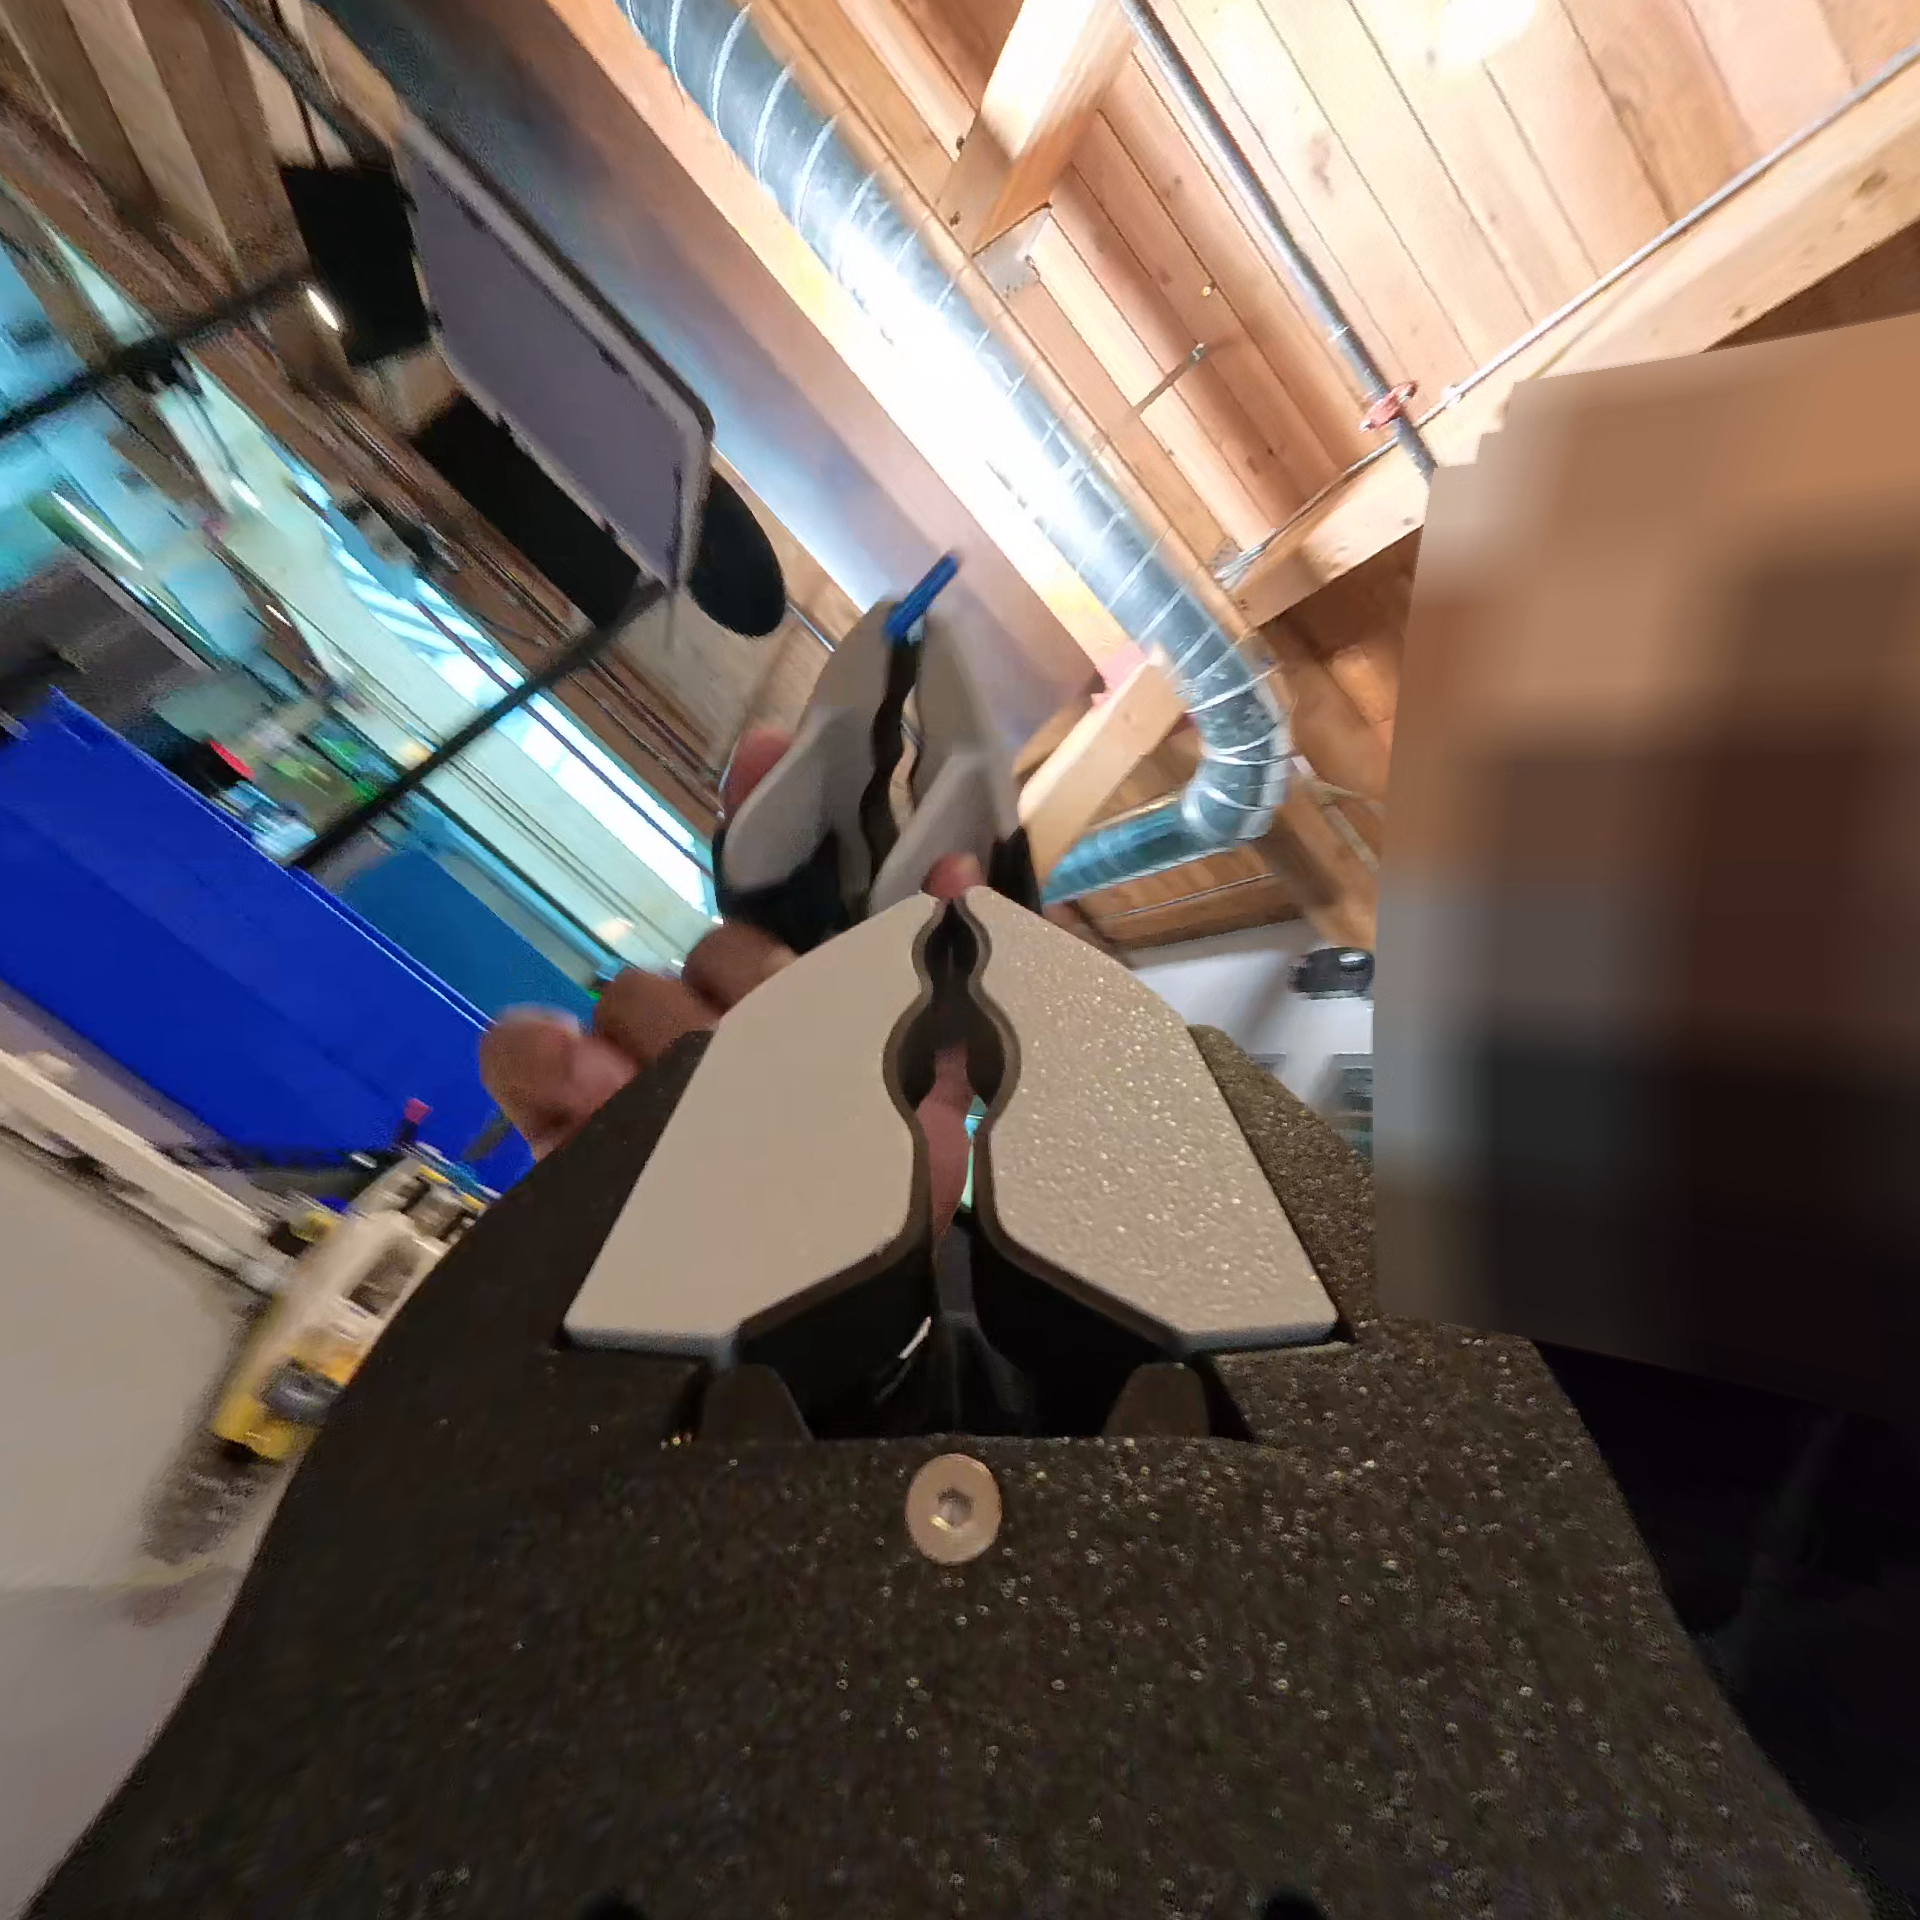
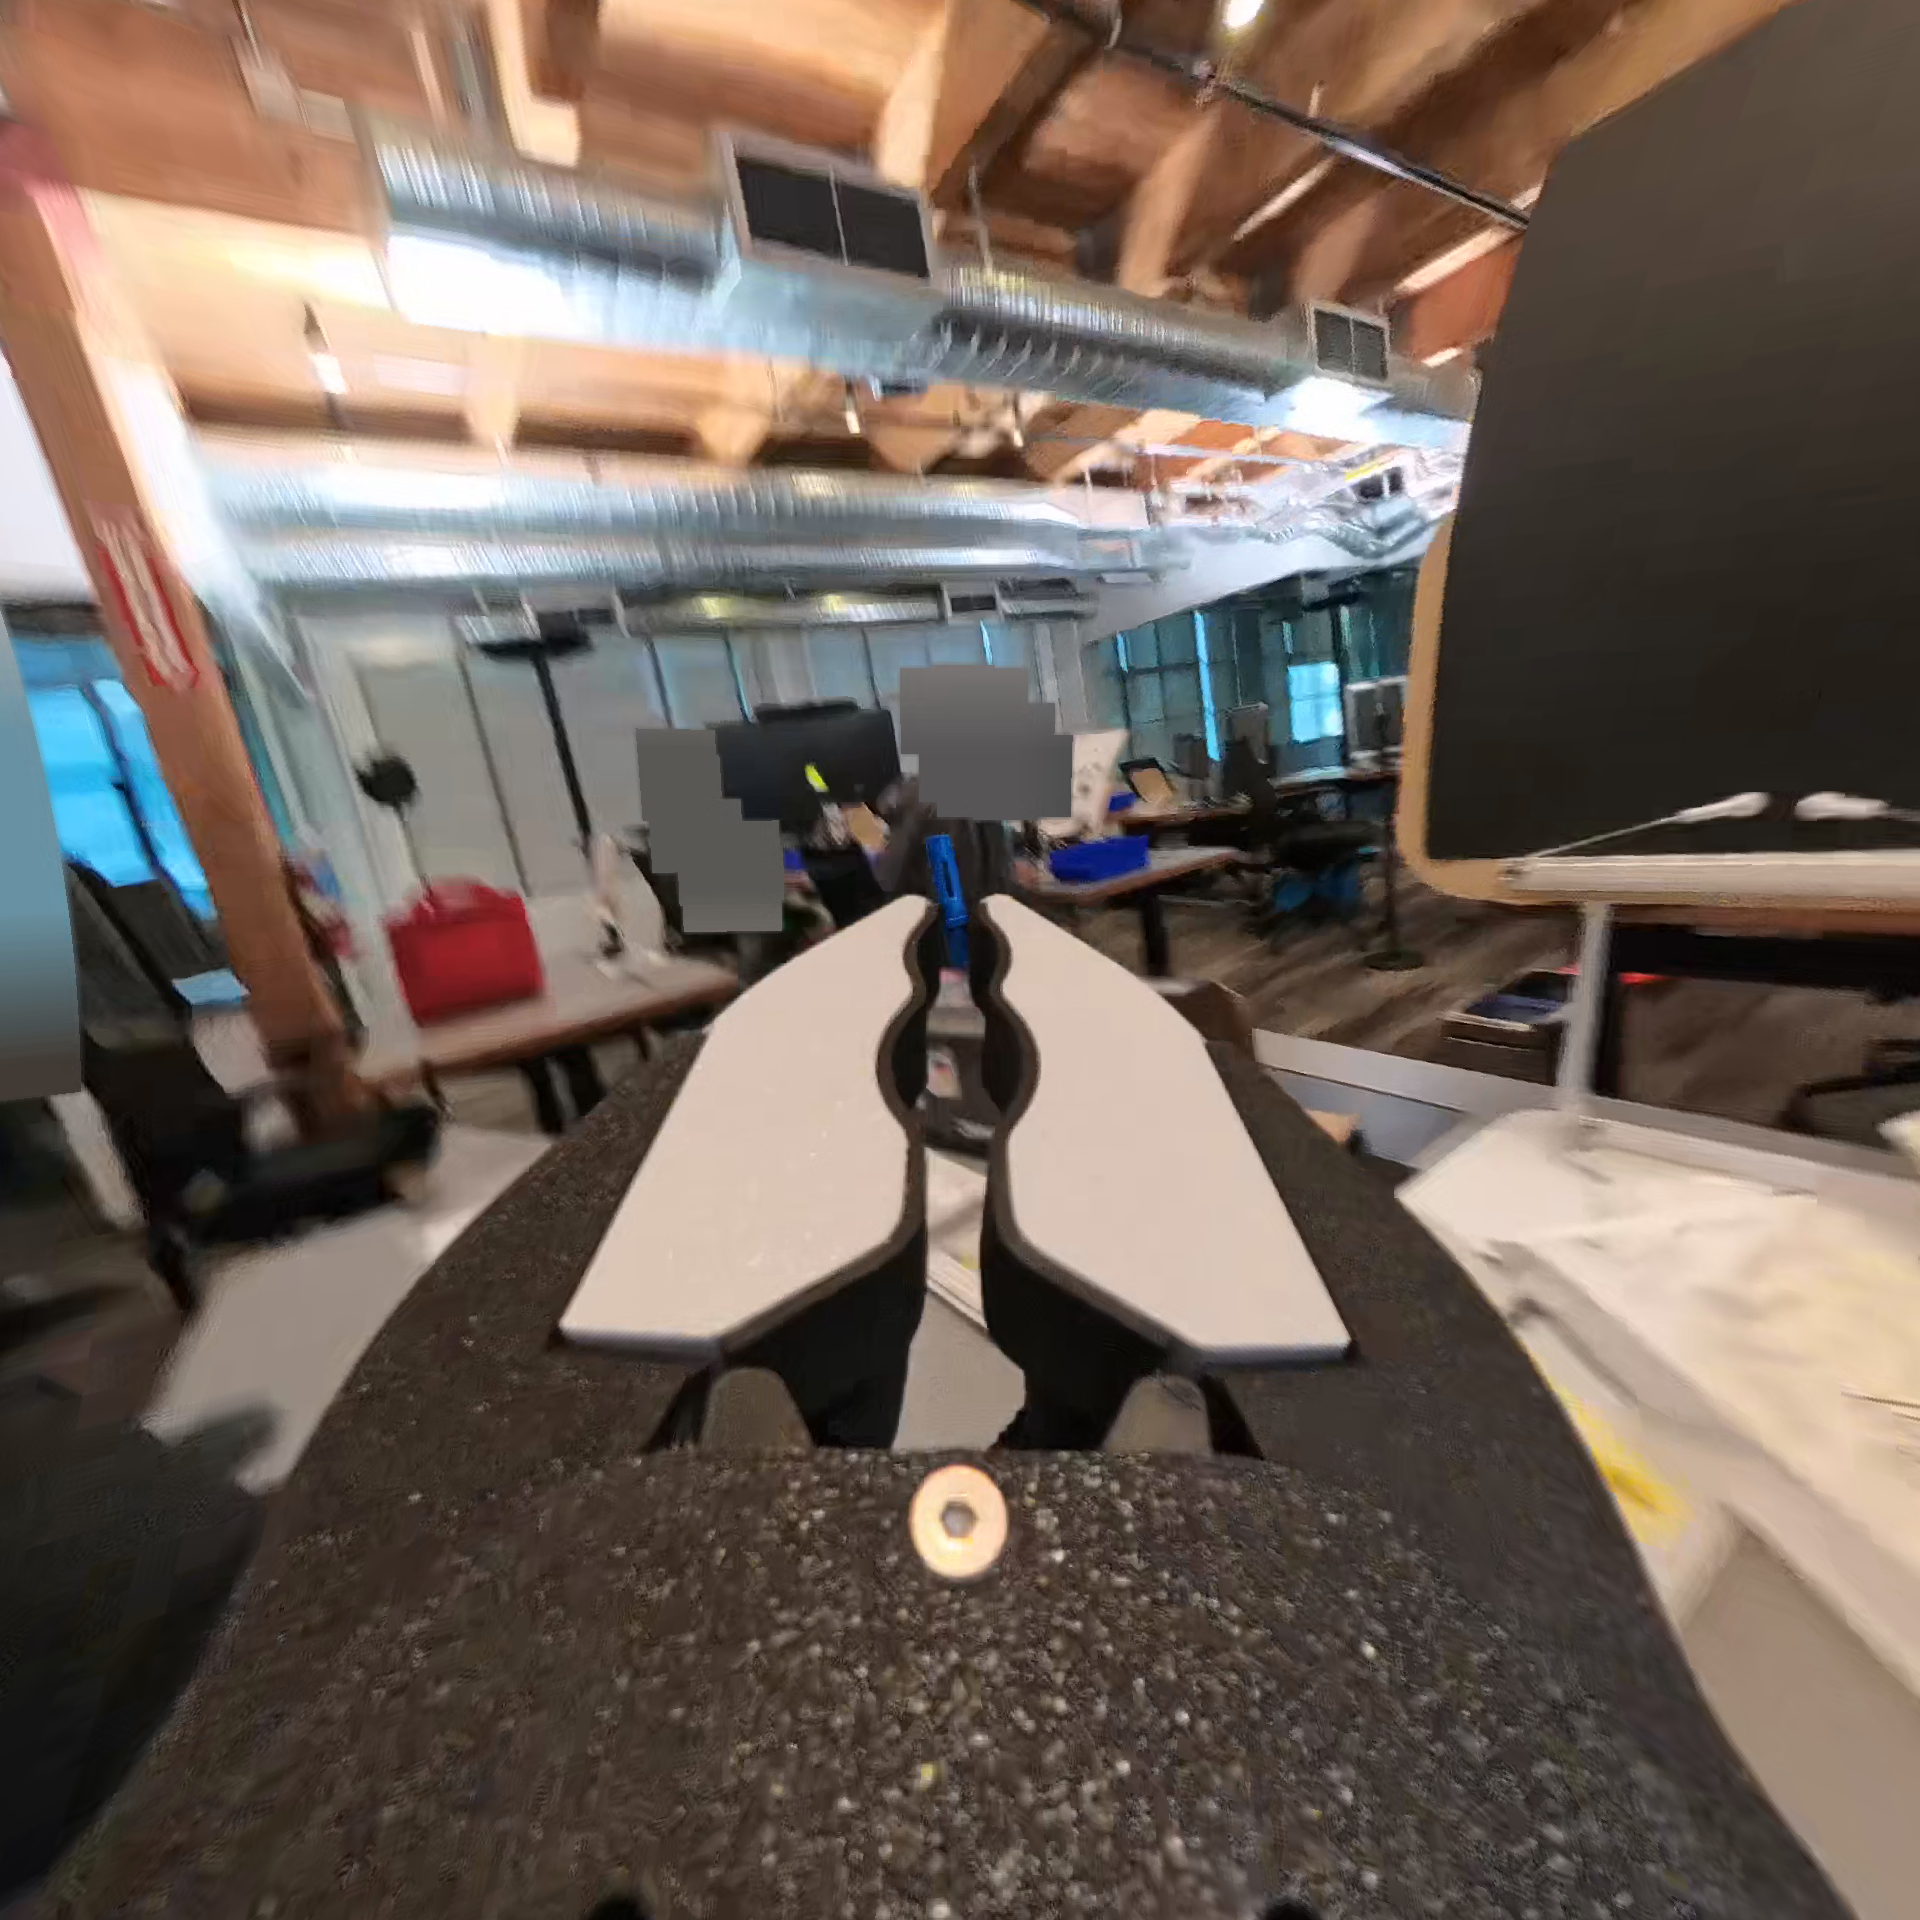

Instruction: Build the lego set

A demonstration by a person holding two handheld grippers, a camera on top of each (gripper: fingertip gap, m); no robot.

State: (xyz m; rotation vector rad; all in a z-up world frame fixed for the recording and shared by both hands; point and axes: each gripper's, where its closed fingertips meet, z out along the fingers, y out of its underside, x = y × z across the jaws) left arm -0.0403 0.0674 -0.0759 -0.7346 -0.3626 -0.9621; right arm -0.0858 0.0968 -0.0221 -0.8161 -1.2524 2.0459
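Observation:
My left gripper point(image 1: 951, 906) is shut, its fingertips touching, and it points up towards the wooden ceiling. My right gripper point(image 2: 954, 914) is shut on a small blue plastic piece point(image 2: 943, 873) that sticks out past its tips. The right gripper also shows in the left wrist view point(image 1: 902, 649), just beyond my left gripper's tips, with the blue piece point(image 1: 923, 601) at its end. A person's hand point(image 1: 582, 1060) is wrapped around that gripper's body.
A blue bin point(image 1: 156, 935) lies at the left, and a metal duct point(image 1: 935, 312) runs overhead. In the right wrist view a black panel point(image 2: 1683, 468) stands close at the right above a white table with papers point(image 2: 1662, 1299). A wooden post point(image 2: 177, 675) and a red bag point(image 2: 468, 945) are at the left.

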